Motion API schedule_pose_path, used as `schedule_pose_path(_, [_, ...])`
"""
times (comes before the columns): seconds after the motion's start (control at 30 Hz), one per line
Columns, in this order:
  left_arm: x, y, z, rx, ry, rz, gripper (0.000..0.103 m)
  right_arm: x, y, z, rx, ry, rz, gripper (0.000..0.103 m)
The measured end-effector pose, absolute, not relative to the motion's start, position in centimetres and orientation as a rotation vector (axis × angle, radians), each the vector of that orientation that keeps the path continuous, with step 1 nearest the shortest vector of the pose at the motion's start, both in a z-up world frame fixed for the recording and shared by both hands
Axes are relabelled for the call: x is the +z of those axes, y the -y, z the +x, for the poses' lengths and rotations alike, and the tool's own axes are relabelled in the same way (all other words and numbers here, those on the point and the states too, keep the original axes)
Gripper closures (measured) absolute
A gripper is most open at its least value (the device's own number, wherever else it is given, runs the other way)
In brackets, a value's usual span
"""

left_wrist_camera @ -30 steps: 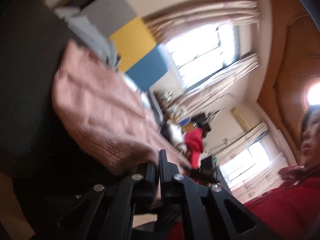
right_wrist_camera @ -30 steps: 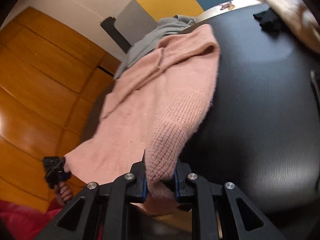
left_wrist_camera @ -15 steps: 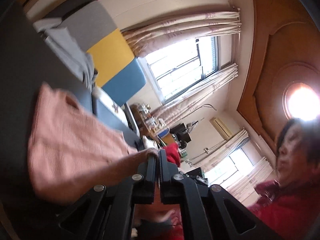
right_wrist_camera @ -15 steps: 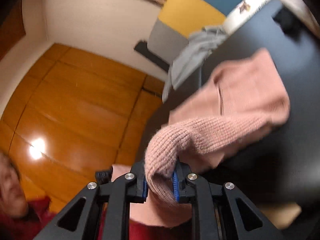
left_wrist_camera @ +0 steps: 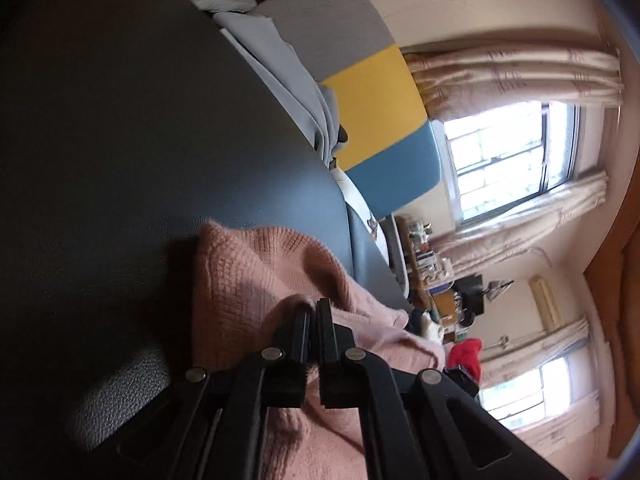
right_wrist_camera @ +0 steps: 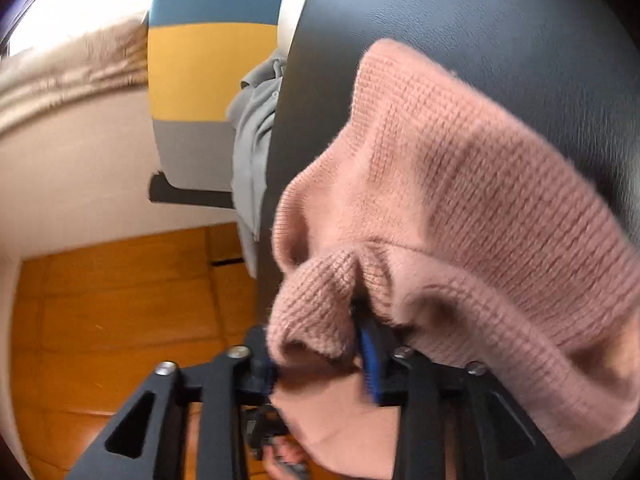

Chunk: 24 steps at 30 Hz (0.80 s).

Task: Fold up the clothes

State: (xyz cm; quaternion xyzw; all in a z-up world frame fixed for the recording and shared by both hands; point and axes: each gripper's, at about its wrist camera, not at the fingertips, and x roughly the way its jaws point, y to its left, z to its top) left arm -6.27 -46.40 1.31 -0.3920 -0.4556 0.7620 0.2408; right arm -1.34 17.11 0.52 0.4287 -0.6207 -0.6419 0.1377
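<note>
Dark leather-grain tabletop (left_wrist_camera: 120,128), bright curtained room behind; fold under way, not finished.

Left gripper (left_wrist_camera: 313,312) clamped shut on an edge of pink knit sweater (right_wrist_camera: 460,184); right gripper (right_wrist_camera: 320,344) likewise pinching a bunched sweater edge. Sweater (left_wrist_camera: 248,280) doubled over itself on the table, near edge held up off the surface. Left to do, by appearance: lay down, release, smooth, fold again. Grey garment (right_wrist_camera: 252,136) draped at far table edge, apparently unfolded.
</note>
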Motion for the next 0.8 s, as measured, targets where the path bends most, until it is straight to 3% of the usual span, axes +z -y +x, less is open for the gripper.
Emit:
schedule_pose_path(0.03, [1.4,46.4,-6.5,2.058,1.266,-1.052,0.091,1.0,-17.1,-1.4,-1.849,1.795,1.237,0.043])
schedule_pose_path(0.1, [1.9,46.4,-6.8,2.048,1.284,-1.031,0.084,2.5,-17.3,-2.0,-1.841,1.783,1.182,0.035])
schedule_pose_path(0.27, [2.5,46.6,-8.5,2.049,1.41,-0.967,0.075,5.0,-18.4,-4.4,-1.89,1.791,0.969,0.029])
schedule_pose_path(0.37, [2.8,47.5,-8.7,2.097,1.457,-0.943,0.069,5.2,-18.9,-4.5,-2.036,1.688,1.071,0.027])
schedule_pose_path(0.47, [2.7,47.9,-8.3,2.128,1.444,-0.958,0.069,6.3,-17.7,-3.2,-2.167,1.463,1.133,0.027])
schedule_pose_path(0.67, [2.6,44.3,-5.4,2.067,1.2,-1.172,0.067,7.4,-14.1,-0.4,-2.287,1.021,1.281,0.028])
schedule_pose_path(0.77, [4.2,41.2,-3.9,2.121,0.989,-1.212,0.066,7.0,-11.5,-0.9,-2.312,0.777,1.39,0.041])
schedule_pose_path(0.8, [4.8,40.1,-3.5,2.147,0.908,-1.225,0.065,6.8,-10.6,-1.2,-2.315,0.686,1.428,0.049])
